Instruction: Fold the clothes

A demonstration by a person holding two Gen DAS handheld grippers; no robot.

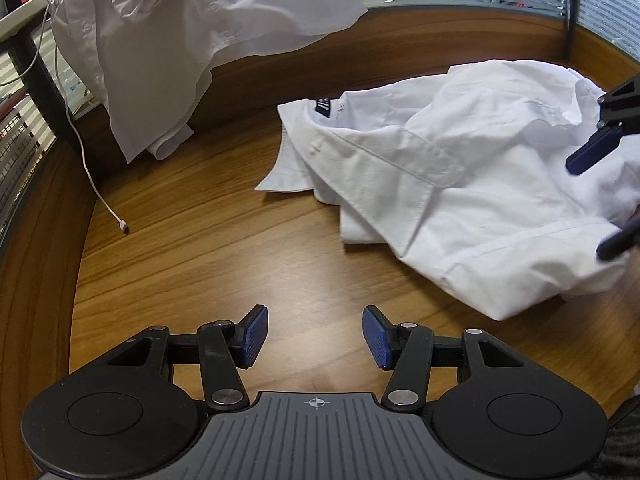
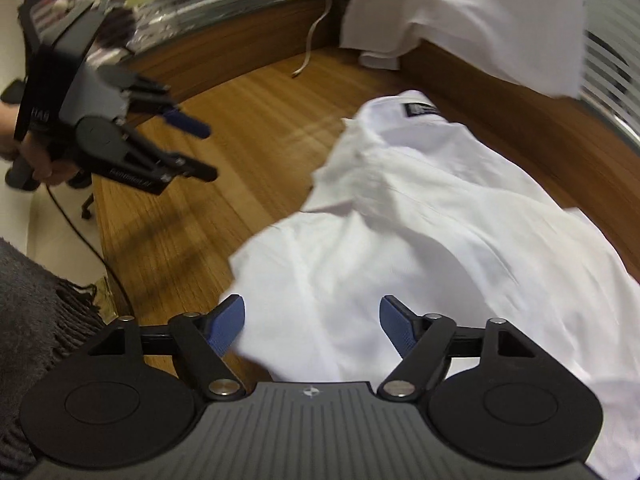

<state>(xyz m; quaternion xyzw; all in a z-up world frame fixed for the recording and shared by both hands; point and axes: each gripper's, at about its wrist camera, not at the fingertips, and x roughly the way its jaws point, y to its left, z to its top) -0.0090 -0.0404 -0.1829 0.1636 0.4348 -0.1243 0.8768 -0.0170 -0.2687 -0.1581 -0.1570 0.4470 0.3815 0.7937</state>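
A crumpled white shirt [image 1: 460, 184] [image 2: 420, 240] lies on the wooden table [image 1: 200, 240], its collar with a dark label [image 1: 322, 106] [image 2: 420, 110] turned to the far side. My left gripper [image 1: 315, 336] [image 2: 208, 152] hangs open over bare wood to the left of the shirt, with nothing between its blue pads. My right gripper [image 2: 312, 328] [image 1: 588, 211] stands open just above the shirt's near part. White cloth lies under and between its pads, which do not press on it.
A second white garment [image 1: 180, 32] [image 2: 480, 12] hangs over the raised wooden ledge at the back. A white cable [image 1: 120, 224] [image 2: 304, 64] trails onto the table's far left. A person's grey sleeve [image 2: 32, 300] is at the near left. Window blinds stand behind.
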